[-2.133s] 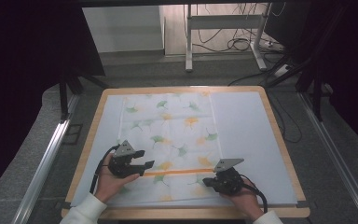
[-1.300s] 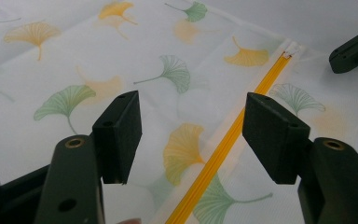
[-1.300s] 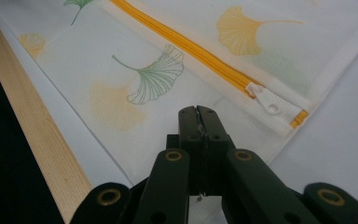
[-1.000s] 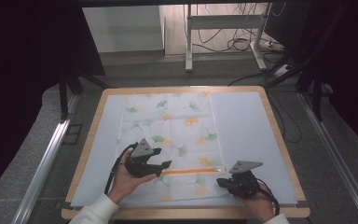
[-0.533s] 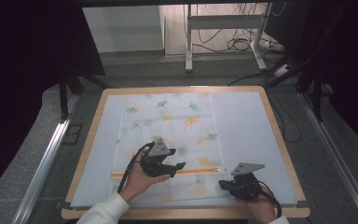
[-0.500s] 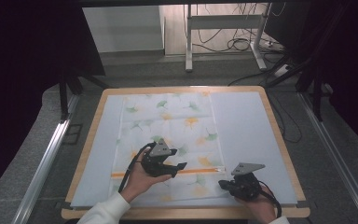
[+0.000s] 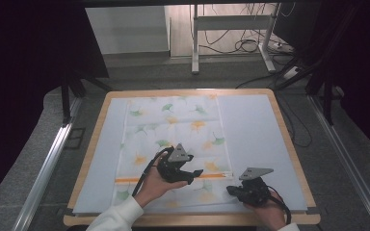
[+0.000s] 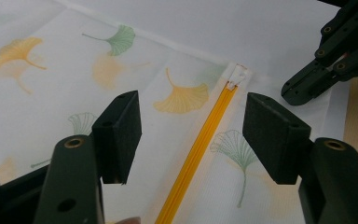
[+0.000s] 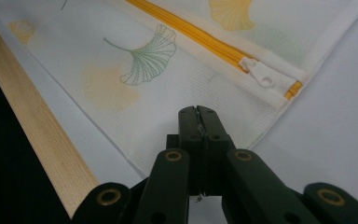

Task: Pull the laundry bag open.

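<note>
In the high view, a white-sleeved forearm rises from the bottom edge left of centre and slants up to the right, its hand wrapped under the left hand-held gripper (image 7: 191, 174), which sits just below the middle of the frame with its grey three-cornered plate on top and its jaws aimed to the right. It hovers over the white mesh fabric bag printed with green and orange ginkgo leaves (image 7: 173, 130), which lies flat on the pale sheet covering the wooden-rimmed tabletop (image 7: 289, 144), filling the centre of the frame. The bag's orange zipper (image 7: 130, 179) runs as a thin horizontal line across its lower part, passing under the left hand-held gripper. In the left gripper view the two black jaws stand wide apart, gripping nothing, with the zipper (image 8: 200, 147) running diagonally up between them to its white pull tab (image 8: 237, 77) in the upper middle; the other gripper's black jaws enter at the upper right corner, their tip beside the bag's edge. To the right in the high view, the right hand-held gripper (image 7: 231, 191) lies low at the lower right, held from below by a hand at the bottom edge, its jaws pointing left at the bag's lower right corner. In the right gripper view its jaws (image 9: 198, 116) are pressed together at bottom centre over the bag's corner; whether fabric is pinched between them I cannot tell. The white pull tab (image 9: 261, 73) lies right of centre.
</note>
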### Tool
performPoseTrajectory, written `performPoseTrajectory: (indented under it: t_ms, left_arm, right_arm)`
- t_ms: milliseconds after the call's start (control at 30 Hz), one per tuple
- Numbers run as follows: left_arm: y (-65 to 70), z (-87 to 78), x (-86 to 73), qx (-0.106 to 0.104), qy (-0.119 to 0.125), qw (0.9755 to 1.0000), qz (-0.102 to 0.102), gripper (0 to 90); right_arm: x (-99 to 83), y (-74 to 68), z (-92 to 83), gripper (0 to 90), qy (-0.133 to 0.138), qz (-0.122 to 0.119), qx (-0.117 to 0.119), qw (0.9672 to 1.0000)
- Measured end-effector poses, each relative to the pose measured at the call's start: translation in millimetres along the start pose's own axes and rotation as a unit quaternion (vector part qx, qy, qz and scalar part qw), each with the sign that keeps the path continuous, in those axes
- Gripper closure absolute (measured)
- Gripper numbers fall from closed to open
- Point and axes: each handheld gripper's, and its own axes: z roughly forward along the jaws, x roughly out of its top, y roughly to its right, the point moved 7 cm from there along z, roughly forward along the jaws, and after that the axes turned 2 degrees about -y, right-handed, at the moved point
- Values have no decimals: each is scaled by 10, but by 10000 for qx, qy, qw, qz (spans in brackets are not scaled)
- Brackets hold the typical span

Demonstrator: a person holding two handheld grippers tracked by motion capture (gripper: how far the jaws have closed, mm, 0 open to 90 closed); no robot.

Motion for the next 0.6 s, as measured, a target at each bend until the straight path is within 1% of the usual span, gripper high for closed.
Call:
performPoseTrajectory:
  t_ms: [133,233,400,500,600]
  left_arm:
    - [23,37,19,-23,-40,10000,35,369]
    - [60,90,67,-58,-52,9999,90,368]
    - [84,119,112,-95,-45,9999,112,368]
    - [105,162,150,-108,-60,9998,132,369]
    - [124,203,174,-124,-85,9998,161,368]
  right_arm:
    - [-6,-3,3,889,-31,14,-13,10000]
    - [-10,-3,9,886,-54,27,-21,10000]
    - [-2,-11,7,886,-35,3,-34,10000]
    - [-13,-11,17,888,-84,27,-22,10000]
    - [-19,-9,30,890,-109,1,-40,9999]
